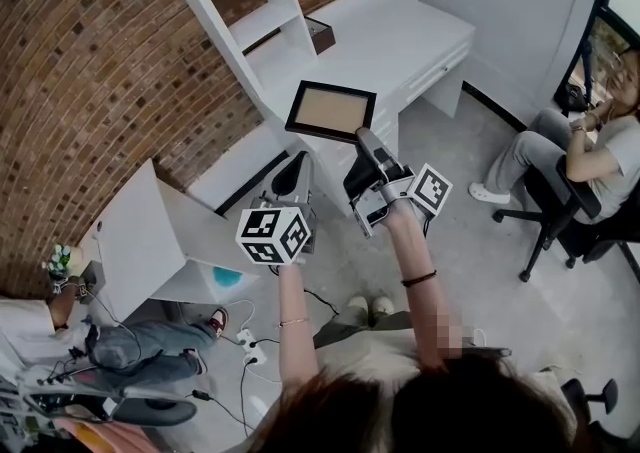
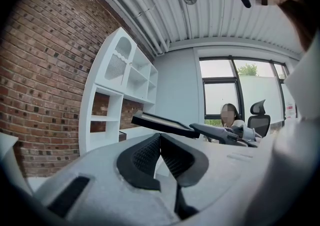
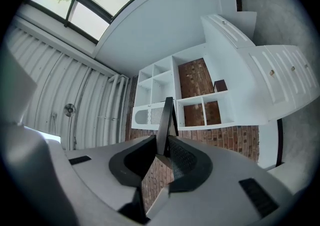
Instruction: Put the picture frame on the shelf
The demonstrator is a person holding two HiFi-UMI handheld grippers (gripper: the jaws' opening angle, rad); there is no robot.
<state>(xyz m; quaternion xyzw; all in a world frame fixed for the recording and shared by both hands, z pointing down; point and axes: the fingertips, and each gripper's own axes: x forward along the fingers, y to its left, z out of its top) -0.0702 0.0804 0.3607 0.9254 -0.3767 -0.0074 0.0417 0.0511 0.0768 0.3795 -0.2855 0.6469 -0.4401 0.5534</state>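
Observation:
A black picture frame [image 1: 331, 111] with a tan inside is held flat in the air above the white desk. My right gripper [image 1: 366, 141] is shut on its near edge; in the right gripper view the frame [image 3: 165, 122] shows edge-on between the pads. My left gripper [image 1: 297, 173] hangs lower and to the left, shut with nothing in it [image 2: 160, 140]. The left gripper view shows the frame [image 2: 162, 123] from the side. The white shelf unit [image 1: 258, 3] stands against the brick wall beyond the frame.
A dark box [image 1: 321, 34] sits in a lower shelf compartment. The white desk [image 1: 400, 41] has drawers at its front. A person sits on an office chair [image 1: 560, 206] at the right. Another person sits on the floor at the lower left, near a white cabinet [image 1: 140, 241].

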